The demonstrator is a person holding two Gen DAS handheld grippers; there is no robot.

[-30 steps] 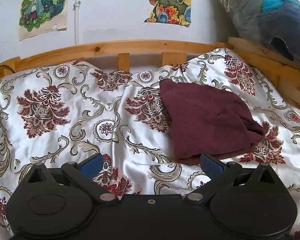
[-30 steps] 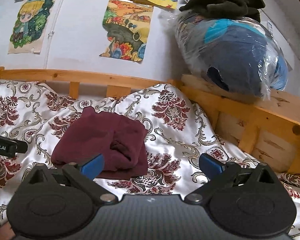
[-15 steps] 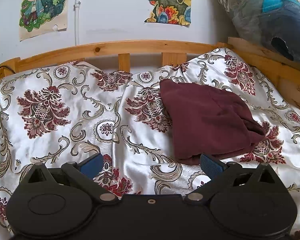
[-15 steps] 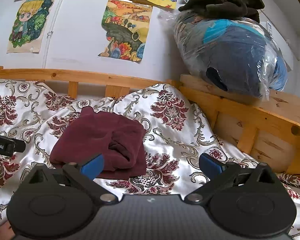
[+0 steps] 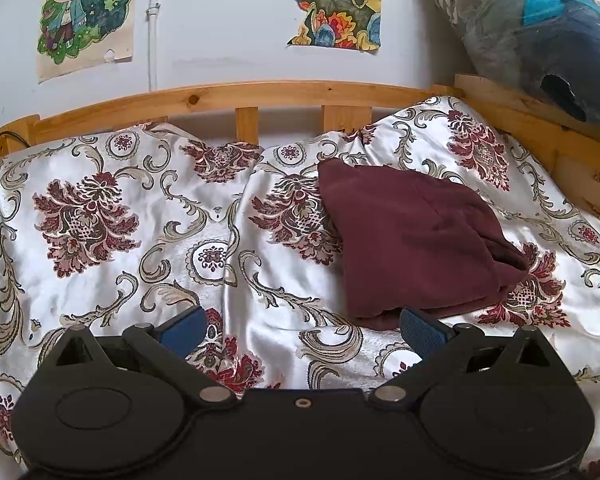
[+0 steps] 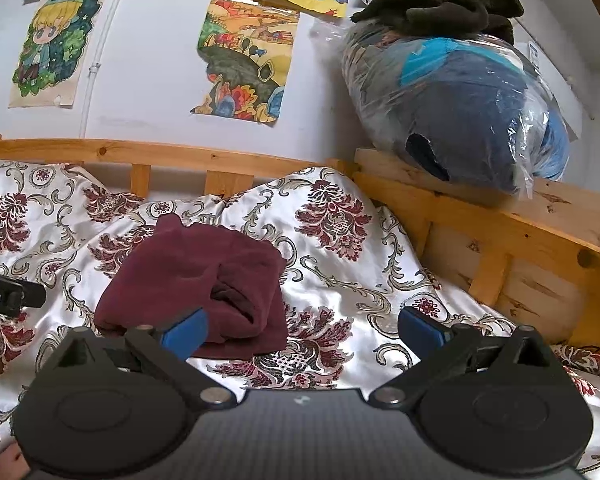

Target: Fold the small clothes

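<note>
A dark maroon garment (image 5: pixel 412 240) lies folded into a compact bundle on the floral satin bedspread (image 5: pixel 140 216). My left gripper (image 5: pixel 302 326) is open and empty, with its right fingertip near the bundle's front edge. In the right wrist view the same garment (image 6: pixel 196 280) shows its layered folds toward me. My right gripper (image 6: pixel 302 326) is open and empty to the right of the bundle, its left fingertip over the bundle's near corner. The left gripper's body (image 6: pixel 8 294) shows at the left edge of the right wrist view.
A wooden bed rail (image 5: pixel 260 96) runs along the back and a wooden footboard (image 6: pixel 500 232) stands at the right. A plastic bag of bedding (image 6: pixel 460 112) sits on the footboard with a dark cloth (image 6: pixel 440 0) on top. Drawings hang on the wall (image 6: pixel 244 52).
The right wrist view has shifted slightly, with the bundle sliding a little left and down. The garment and left gripper have not visibly moved.
</note>
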